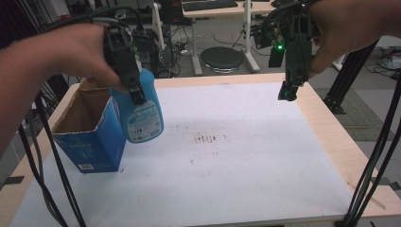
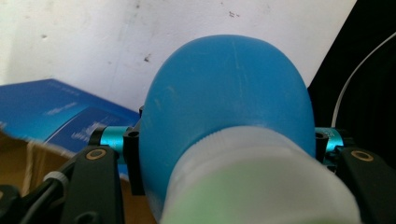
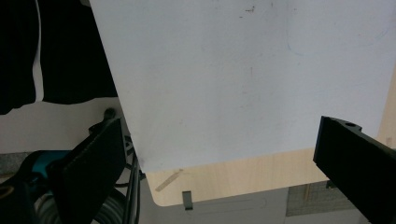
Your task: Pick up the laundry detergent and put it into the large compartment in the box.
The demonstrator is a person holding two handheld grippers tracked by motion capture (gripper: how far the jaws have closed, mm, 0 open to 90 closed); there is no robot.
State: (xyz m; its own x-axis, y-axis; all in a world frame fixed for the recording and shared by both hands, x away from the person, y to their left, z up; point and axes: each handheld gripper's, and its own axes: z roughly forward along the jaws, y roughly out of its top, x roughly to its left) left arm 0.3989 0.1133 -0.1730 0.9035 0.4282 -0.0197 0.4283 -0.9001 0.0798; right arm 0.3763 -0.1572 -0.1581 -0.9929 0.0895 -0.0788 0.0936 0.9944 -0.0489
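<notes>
A blue bottle is pinched near its neck by the left gripper, held aloft just beside the open blue carton, apparently clear of its rim. The right gripper is held spread and empty above the white table.

White table sheet with brown stain marks, round black stool beyond, desk behind
</notes>
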